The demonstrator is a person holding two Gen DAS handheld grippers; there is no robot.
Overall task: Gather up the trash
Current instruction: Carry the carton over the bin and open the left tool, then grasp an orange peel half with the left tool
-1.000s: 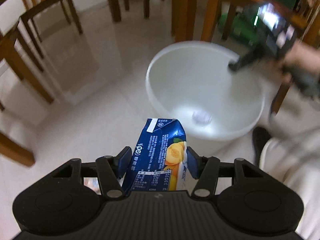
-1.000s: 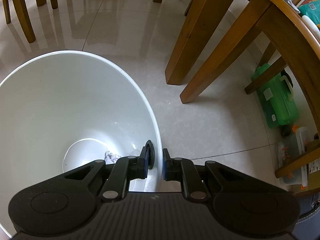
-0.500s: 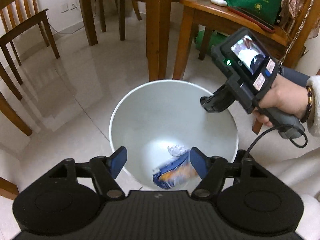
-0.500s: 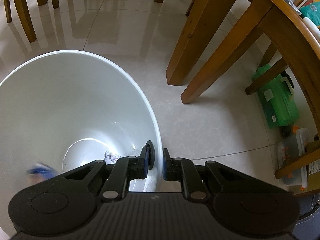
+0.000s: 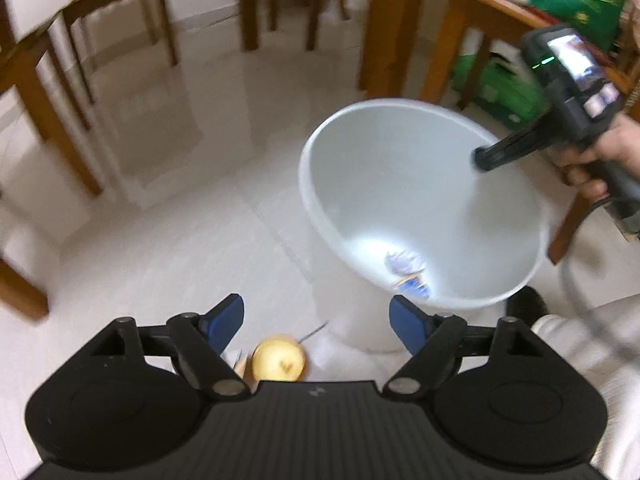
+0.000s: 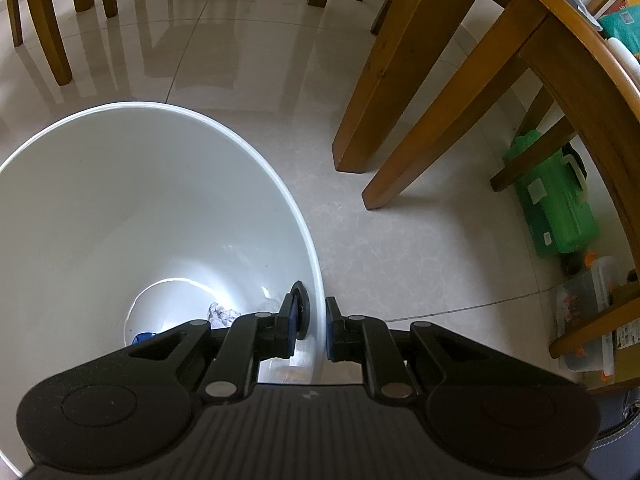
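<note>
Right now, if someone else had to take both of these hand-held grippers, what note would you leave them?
Left hand-held gripper: open, empty, low over the floor.
Right hand-held gripper: shut on the white bin rim, one finger inside, one outside.
Done: the blue carton and crumpled paper lie at the bin's bottom.
Left: the yellow fruit on the floor, just ahead of the left gripper beside the bin. It probably goes in next.

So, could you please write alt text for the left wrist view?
The open left gripper hangs above a yellow fruit on the floor, beside a white bin holding trash. The right gripper grips the bin's rim.
</note>
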